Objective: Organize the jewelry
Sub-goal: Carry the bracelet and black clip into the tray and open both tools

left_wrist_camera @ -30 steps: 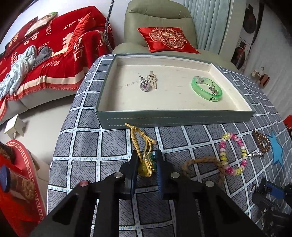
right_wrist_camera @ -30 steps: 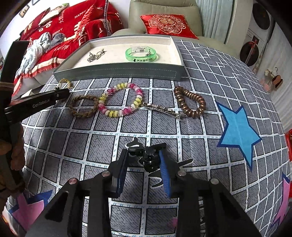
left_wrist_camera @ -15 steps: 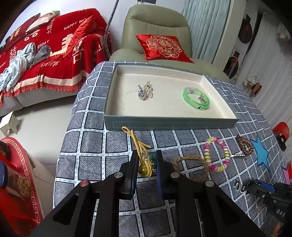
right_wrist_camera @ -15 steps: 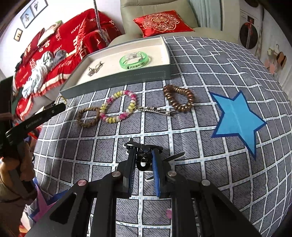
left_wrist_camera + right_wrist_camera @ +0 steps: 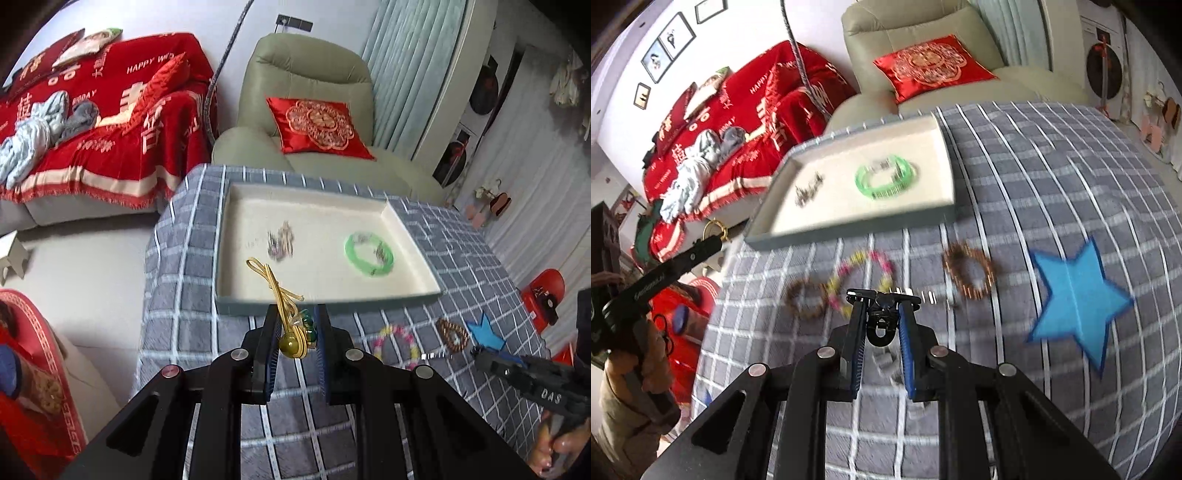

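The left tongs (image 5: 295, 332) pinch a gold cord (image 5: 275, 286). The right tongs (image 5: 882, 319) pinch a black clip (image 5: 882, 314). Both should carry slowly to the tray (image 5: 325, 301) at 12 o'clock.

The left gripper (image 5: 295, 334) was raised above the tabletop's near left part, its jaws closed tight on a beaded cord. The right gripper (image 5: 882, 323) was lifted over the tabletop's near middle, jaws pinched on a black hair clip, a bare hand (image 5: 557, 443) wrapped around its handle.
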### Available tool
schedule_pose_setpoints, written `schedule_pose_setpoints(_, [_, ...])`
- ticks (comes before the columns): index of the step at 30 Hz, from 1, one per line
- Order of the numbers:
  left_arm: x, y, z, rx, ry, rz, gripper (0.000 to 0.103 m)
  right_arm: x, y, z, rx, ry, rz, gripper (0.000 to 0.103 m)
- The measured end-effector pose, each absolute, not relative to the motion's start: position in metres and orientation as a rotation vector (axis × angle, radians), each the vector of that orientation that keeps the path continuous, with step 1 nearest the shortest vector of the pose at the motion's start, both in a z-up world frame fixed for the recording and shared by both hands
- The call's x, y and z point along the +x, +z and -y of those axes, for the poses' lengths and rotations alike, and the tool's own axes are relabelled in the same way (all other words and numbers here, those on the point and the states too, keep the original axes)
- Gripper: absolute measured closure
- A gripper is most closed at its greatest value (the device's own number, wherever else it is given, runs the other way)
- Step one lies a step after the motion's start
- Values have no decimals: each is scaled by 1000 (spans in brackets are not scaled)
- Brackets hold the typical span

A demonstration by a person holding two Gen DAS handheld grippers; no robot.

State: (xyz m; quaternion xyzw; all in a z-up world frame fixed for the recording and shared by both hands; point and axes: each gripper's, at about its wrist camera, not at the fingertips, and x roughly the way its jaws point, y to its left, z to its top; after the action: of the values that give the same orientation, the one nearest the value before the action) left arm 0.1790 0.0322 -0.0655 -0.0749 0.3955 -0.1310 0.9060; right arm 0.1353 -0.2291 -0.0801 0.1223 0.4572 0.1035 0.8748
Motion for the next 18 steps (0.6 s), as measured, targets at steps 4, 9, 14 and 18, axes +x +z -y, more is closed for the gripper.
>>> schedule_pose_setpoints(4, [197,-44,-33,-121,-261,-784,69,164,-65,223,254,248,-939,84])
schedule_pose_setpoints(9, [229,-21,-32,-101,-255,-769,69,205,-57,208,227,275,-946,84])
schedule_pose_setpoints(14, [266,-3,-23,-80,-253,-757,69,242,-67,191,207,294,-987,84])
schedule_pose_setpoints(18, [285,-19,-7,-15,-250,-784,69,262,-89,180,221,297,-1036,84])
